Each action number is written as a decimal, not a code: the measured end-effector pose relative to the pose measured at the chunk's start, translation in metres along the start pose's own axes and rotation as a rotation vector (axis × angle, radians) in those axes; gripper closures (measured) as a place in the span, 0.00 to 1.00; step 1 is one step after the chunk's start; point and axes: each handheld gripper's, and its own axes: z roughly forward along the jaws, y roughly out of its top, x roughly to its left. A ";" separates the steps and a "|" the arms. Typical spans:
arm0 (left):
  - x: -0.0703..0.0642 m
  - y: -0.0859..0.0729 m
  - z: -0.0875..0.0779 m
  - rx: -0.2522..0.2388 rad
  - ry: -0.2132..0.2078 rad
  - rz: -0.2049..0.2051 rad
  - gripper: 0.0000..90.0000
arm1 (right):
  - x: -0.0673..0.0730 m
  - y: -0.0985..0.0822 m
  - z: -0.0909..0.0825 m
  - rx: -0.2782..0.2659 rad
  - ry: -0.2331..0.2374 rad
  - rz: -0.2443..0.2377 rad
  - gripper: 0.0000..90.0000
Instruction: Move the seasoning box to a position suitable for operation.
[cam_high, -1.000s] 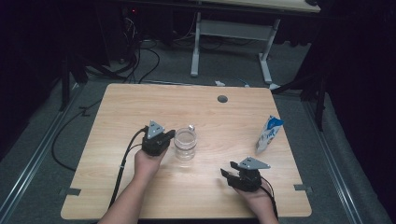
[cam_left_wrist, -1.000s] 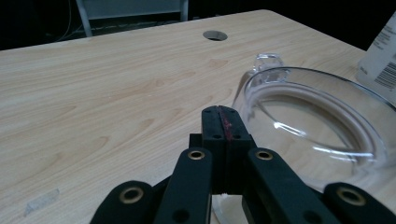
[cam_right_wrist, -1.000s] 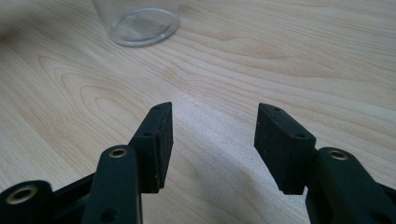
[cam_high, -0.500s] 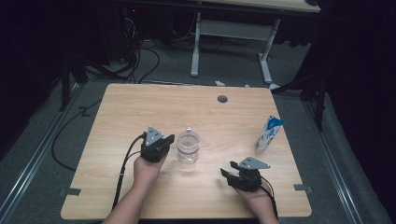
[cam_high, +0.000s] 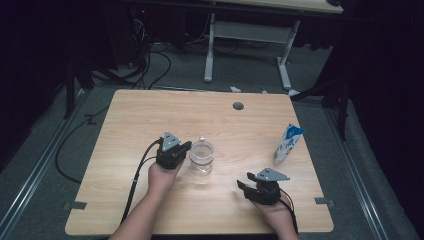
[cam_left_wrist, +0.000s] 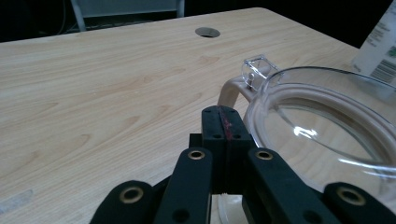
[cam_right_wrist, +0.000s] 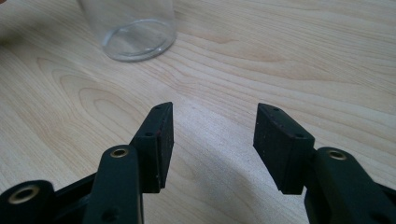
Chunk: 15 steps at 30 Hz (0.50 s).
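Observation:
A clear, empty jar stands upright in the middle of the wooden table. My left gripper is shut with nothing between its jaws, and its tip sits close against the jar's left side. In the left gripper view the shut jaws lie beside the jar's wide rim, which has a small clear tab on it. My right gripper rests low to the right of the jar, open and empty. In the right gripper view its jaws stand apart over bare wood, with the jar's base farther ahead.
A white and blue carton stands near the right edge, and shows in the left gripper view as a carton behind the jar. A round cable hole sits at the far middle of the table. Cables trail off the near edge.
The left gripper and the jar beside it have shifted slightly toward the near edge. The right gripper has stayed where it was.

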 end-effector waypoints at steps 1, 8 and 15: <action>-0.001 -0.001 -0.002 -0.002 -0.001 0.001 1.00 | 0.000 0.000 0.000 0.001 -0.001 0.000 0.53; -0.010 -0.007 -0.012 -0.017 -0.025 0.015 1.00 | 0.001 0.000 0.001 0.005 -0.002 0.002 0.53; -0.027 -0.013 -0.020 -0.026 -0.056 0.033 1.00 | 0.001 0.000 0.001 0.005 -0.003 -0.001 0.53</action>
